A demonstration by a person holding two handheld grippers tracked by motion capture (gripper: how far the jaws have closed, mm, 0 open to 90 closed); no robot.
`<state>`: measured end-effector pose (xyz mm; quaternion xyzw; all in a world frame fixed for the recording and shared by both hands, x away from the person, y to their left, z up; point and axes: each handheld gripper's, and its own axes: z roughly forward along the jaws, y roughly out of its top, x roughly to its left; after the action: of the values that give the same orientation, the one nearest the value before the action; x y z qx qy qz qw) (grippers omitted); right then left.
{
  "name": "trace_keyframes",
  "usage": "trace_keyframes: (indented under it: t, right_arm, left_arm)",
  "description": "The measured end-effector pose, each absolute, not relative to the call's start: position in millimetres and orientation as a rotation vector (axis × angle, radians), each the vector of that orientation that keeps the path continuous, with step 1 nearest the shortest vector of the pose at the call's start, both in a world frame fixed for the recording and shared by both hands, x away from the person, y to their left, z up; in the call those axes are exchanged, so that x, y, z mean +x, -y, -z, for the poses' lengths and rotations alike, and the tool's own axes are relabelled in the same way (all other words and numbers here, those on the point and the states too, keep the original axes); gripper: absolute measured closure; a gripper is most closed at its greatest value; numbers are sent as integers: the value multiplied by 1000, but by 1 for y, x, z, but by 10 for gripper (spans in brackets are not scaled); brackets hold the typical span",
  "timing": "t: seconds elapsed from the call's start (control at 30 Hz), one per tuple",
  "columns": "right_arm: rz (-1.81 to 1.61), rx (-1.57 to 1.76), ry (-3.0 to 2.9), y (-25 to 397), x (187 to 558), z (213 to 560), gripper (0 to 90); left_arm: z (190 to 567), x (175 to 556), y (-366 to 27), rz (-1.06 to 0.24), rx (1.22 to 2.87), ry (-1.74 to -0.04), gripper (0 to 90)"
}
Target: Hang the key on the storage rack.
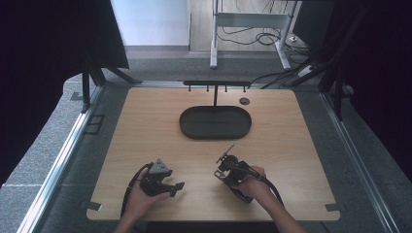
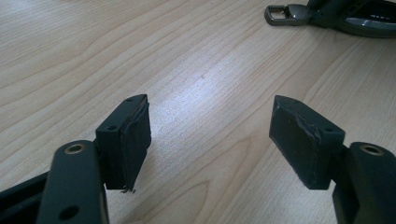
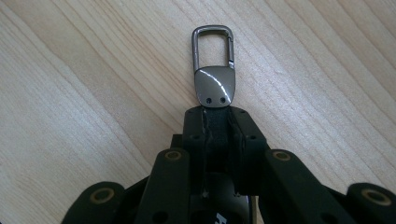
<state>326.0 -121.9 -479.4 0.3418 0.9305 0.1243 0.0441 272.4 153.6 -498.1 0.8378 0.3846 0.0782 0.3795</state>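
The right gripper [image 3: 217, 116] has its fingers [image 3: 243, 128] pressed together on a dark strap that ends in a grey metal key clip [image 3: 214, 70] — the clip's plate and its oblong snap hook stick out past the fingertips, just above the wooden bench [image 1: 145, 126]. In the high view this gripper [image 1: 224, 162] sits at the near right of the bench with the clip pointing away from the person, towards the tray.

The left gripper [image 2: 210, 135] holds nothing; its fingers [image 2: 135, 135] stand wide apart over bare wood, with the clip [image 2: 285, 13] showing at the far edge of its view. From above it [image 1: 176, 187] lies at the near left, well apart from the right one.

Farther back, in the middle of the bench, lies a dark oval tray [image 1: 215, 122]. Just behind it stands a thin black rack [image 1: 216, 83] with small pegs hanging from its bar — they look bare, though they are too small to be sure. A small round grommet [image 1: 244, 101] sits to the right of the rack. Nothing lies between the clip and the tray.
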Motion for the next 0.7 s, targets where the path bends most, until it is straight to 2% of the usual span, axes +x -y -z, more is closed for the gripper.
trace_keyframes:
  t: [0.7]
  right_arm:
    - [-409,1059,-2845,125,326,480,803]
  left_arm:
    - [499,273,-153,-200,2146,-981,300]
